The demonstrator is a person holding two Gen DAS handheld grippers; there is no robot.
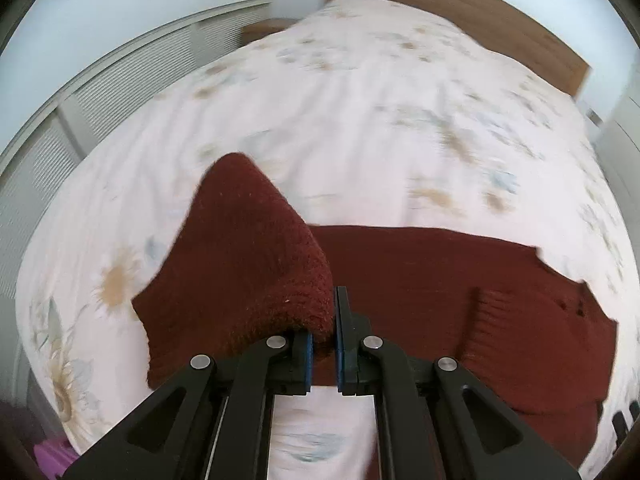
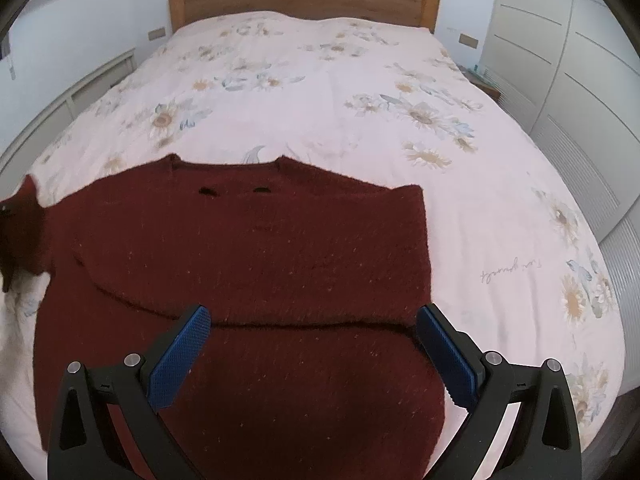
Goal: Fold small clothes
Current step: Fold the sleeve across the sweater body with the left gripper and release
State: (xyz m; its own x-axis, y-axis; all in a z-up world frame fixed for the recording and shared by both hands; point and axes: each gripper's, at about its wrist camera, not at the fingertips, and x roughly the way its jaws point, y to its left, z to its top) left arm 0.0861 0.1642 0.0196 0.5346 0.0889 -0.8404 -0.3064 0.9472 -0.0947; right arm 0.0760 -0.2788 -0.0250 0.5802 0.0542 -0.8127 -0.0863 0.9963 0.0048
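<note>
On the bed (image 2: 320, 80), maroon sweater (image 2: 248, 264) lies flat. Left gripper (image 1: 334, 320) fingers pinch its left sleeve (image 1: 248, 248), lifted; body lies rightward. Right gripper (image 2: 312, 344) fingers wide, empty, over the hem.

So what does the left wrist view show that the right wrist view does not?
Left only: the left hand-held gripper shut on a lifted sleeve, close up. Right only: the open right hand-held gripper above the sweater, the neckline, and the wardrobe. Both: the red sweater on the floral bed and the headboard.
</note>
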